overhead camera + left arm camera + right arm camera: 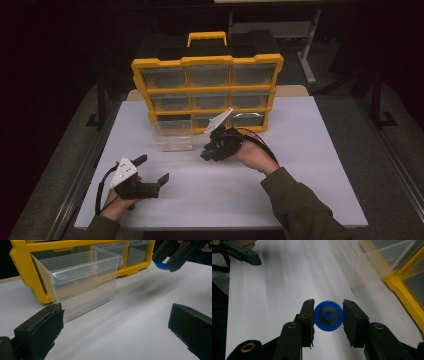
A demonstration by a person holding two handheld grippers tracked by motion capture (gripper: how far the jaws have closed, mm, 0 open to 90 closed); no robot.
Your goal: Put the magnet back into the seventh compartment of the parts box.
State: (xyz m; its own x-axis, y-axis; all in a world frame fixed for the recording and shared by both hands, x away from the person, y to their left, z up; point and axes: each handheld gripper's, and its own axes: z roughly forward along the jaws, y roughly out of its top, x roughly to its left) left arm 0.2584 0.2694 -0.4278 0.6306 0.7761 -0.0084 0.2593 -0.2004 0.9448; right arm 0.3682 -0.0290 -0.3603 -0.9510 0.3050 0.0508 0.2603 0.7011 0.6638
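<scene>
Now gripped edge to edge in the right tool (328, 315): blue disc (328, 315), lifted above the white surface (274, 290) near the clear drawer (80, 277). Probably light, stiff, slick; best pinched across the rim. Left tool (115, 325) open, empty.

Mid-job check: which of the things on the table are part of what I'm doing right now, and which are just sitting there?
In the job:
- blue disc, clamped in the right gripper
- clear drawer, pulled out and standing on the table
- yellow organizer it came from

Idle:
- left gripper, jaws open, holding nothing
- the other drawers, closed
</scene>
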